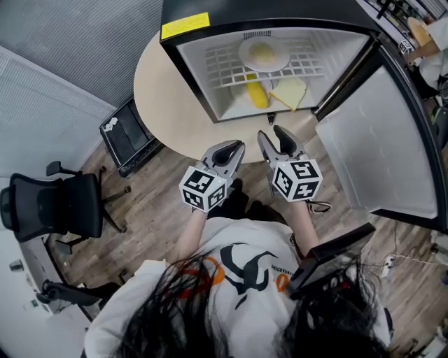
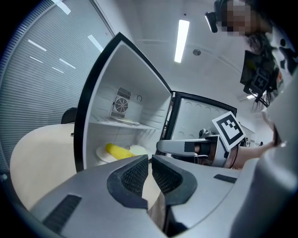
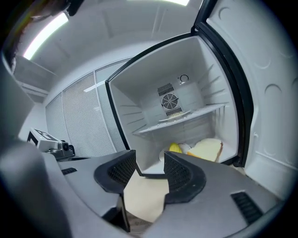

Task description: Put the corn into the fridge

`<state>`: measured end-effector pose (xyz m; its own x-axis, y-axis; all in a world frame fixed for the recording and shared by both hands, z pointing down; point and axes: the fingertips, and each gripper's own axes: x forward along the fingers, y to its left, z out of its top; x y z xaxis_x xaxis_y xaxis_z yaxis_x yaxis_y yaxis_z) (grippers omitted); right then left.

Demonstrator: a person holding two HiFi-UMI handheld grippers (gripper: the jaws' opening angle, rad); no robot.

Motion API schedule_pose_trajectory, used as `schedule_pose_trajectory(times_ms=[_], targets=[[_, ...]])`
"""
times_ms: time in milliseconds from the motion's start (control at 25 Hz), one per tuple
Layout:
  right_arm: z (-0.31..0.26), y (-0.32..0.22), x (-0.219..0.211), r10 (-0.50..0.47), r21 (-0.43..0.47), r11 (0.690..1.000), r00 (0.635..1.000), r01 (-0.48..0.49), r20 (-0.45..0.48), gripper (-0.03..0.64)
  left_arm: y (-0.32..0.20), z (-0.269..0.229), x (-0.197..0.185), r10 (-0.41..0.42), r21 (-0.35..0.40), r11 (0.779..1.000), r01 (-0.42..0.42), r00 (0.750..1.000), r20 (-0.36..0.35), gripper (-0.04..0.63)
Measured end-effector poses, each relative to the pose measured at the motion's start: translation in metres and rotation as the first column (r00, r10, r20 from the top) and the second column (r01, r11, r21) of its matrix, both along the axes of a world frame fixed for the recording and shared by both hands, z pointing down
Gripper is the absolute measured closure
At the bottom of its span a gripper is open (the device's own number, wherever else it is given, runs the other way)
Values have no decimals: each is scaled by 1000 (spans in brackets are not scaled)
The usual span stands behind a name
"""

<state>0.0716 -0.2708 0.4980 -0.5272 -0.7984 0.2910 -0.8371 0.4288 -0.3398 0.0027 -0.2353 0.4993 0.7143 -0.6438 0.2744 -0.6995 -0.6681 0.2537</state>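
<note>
With the right gripper (image 1: 271,133) standing half-open and empty and the left gripper (image 1: 238,145) all but closed on nothing, both just outside the small black fridge (image 1: 186,70) where the yellow corn cob (image 1: 256,91) lies on its floor, the step left is probably a gentle, flat push on the open white-lined door (image 1: 371,140).

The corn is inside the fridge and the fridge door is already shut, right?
Not quite. The corn is inside the fridge, but the fridge door is open, swung wide to the right, as the head view shows.
</note>
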Motion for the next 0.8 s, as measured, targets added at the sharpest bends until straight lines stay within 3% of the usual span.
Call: schedule_pose_trajectory(times_ms=[800], targets=[[13,70,5,-61,-32,998,997,62,48,535,69,14,13,-42,-46,998,44,998,41,577]])
